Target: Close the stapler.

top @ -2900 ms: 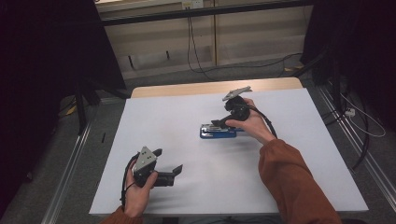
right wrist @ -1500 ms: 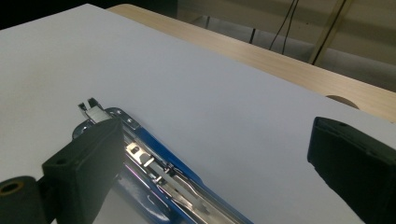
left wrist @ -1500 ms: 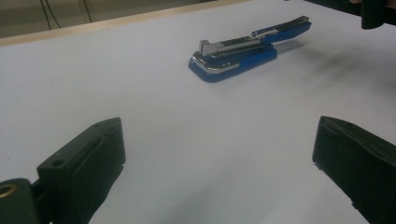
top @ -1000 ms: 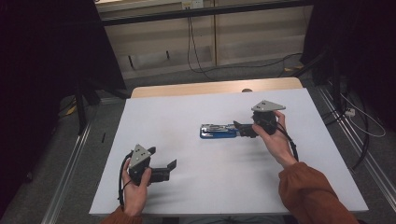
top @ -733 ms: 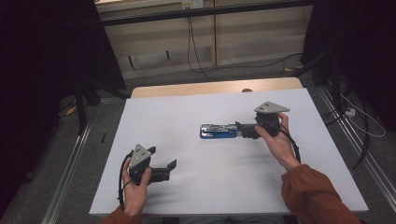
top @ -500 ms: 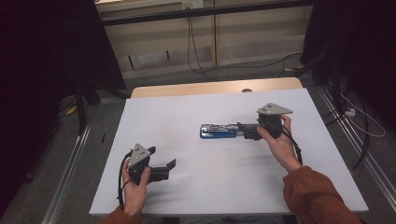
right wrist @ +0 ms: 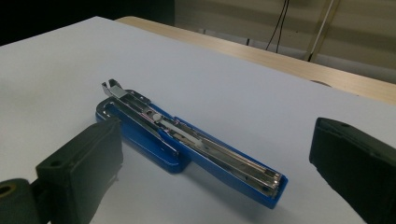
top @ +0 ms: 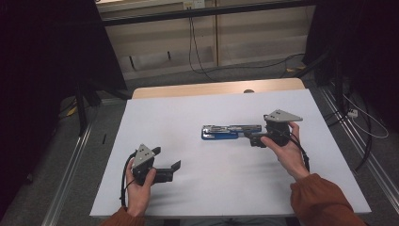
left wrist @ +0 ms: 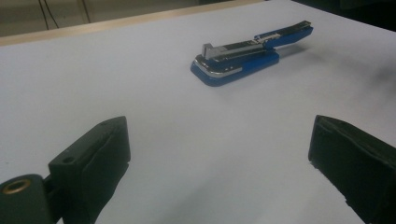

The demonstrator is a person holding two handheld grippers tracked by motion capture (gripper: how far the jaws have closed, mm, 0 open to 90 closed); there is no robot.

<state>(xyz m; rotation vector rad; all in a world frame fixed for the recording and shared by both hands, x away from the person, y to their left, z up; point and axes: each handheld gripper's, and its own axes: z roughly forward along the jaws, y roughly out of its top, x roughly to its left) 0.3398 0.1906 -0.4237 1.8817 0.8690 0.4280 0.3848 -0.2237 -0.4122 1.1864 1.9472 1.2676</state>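
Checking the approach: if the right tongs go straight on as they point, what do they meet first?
Probably the blue stapler: it lies opened flat just ahead of the open right tongs, its near end roughly between them.

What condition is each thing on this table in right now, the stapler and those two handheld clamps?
Blue stapler: swung fully open, lying flat on the white table, metal staple channel exposed, nothing gripping it.
Left tool: jaws wide apart, holding nothing, low over the table's near left part.
Right tool: jaws wide apart, holding nothing, right at the stapler's end.
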